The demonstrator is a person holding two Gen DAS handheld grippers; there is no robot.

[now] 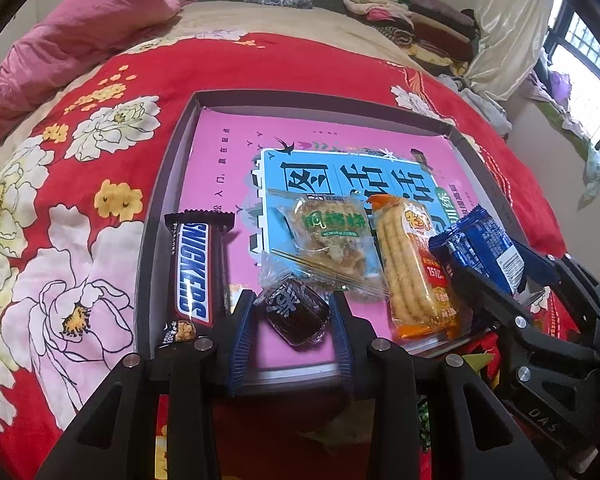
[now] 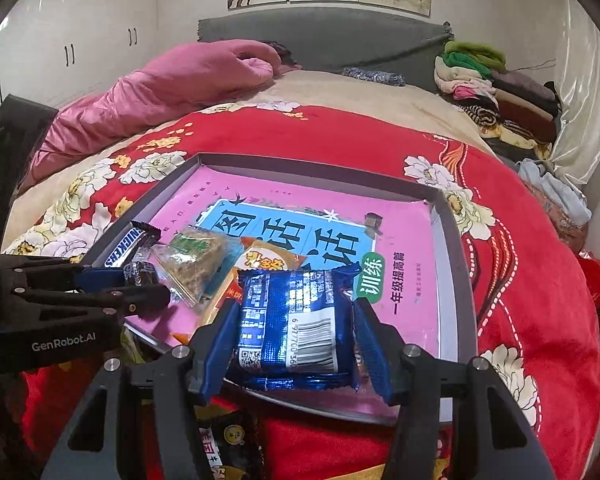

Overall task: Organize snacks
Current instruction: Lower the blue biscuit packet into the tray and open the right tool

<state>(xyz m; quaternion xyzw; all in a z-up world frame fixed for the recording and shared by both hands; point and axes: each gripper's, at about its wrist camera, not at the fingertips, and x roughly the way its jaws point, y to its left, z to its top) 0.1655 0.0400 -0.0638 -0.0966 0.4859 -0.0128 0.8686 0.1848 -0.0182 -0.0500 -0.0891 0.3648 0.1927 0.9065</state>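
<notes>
A grey shallow tray (image 1: 320, 100) lined with a pink book cover lies on the red floral blanket. Along its near side lie a Snickers bar (image 1: 194, 272), a clear-wrapped pastry with a green label (image 1: 332, 240) and an orange cracker pack (image 1: 416, 272). My left gripper (image 1: 292, 300) is shut on a small dark wrapped candy (image 1: 296, 312) just over the tray's front edge. My right gripper (image 2: 296, 306) is shut on a blue foil biscuit packet (image 2: 296, 320), barcode up, held over the tray's near edge to the right of the cracker pack (image 2: 260, 264).
The tray's far half (image 2: 400, 248) holds only the pink cover. A pink quilt (image 2: 172, 84) lies at the bed's back left and folded clothes (image 2: 484, 80) at the back right. More snack packets (image 2: 228, 440) lie on the blanket under my right gripper.
</notes>
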